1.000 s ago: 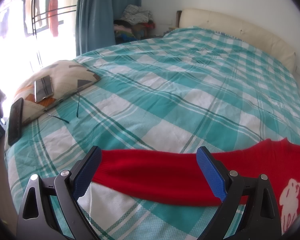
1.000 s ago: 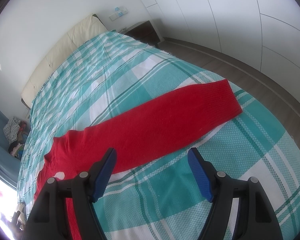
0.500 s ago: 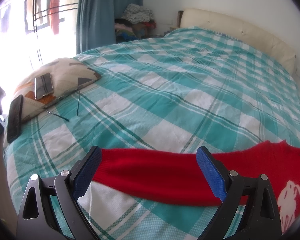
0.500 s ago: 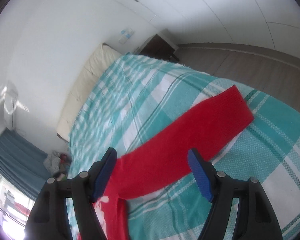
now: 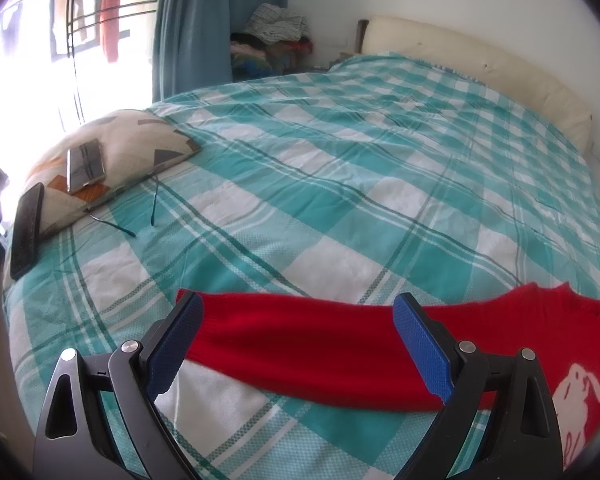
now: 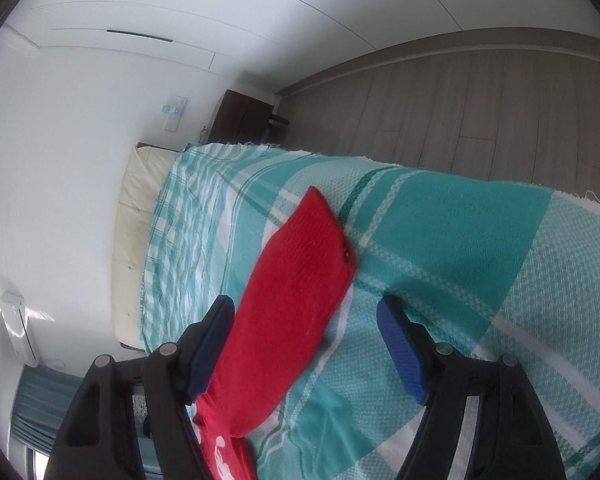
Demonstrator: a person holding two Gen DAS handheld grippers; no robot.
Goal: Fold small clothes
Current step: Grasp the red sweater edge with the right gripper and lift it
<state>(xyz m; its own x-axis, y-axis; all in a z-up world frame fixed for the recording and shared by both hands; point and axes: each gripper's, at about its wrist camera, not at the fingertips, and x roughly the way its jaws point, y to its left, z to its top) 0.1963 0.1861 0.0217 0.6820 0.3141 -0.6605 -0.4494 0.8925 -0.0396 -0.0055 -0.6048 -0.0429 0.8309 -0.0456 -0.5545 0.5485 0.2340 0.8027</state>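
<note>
A small red knit sweater point(image 5: 308, 348) with a white rabbit print point(image 5: 576, 392) lies flat on the teal checked bedspread point(image 5: 340, 184). One sleeve stretches left under my left gripper point(image 5: 298, 344), which is open and empty, its blue fingers either side of the sleeve. In the right wrist view the other sleeve point(image 6: 296, 292) runs away from my right gripper point(image 6: 306, 344), which is open and empty; the sleeve lies by its left finger, and its cuff is near the bed's edge.
A patterned pillow point(image 5: 112, 160) with two phones and a cable lies at the bed's left edge. The cream headboard point(image 5: 480, 68), a curtain and a clothes pile are at the back. Wood floor point(image 6: 480, 120) and a dark nightstand point(image 6: 244, 120) lie beyond the bed's right side.
The right gripper has rolled and swung toward the sleeve's cuff end, so the sleeve now runs straight ahead beside its left finger. The left gripper has hardly moved.
</note>
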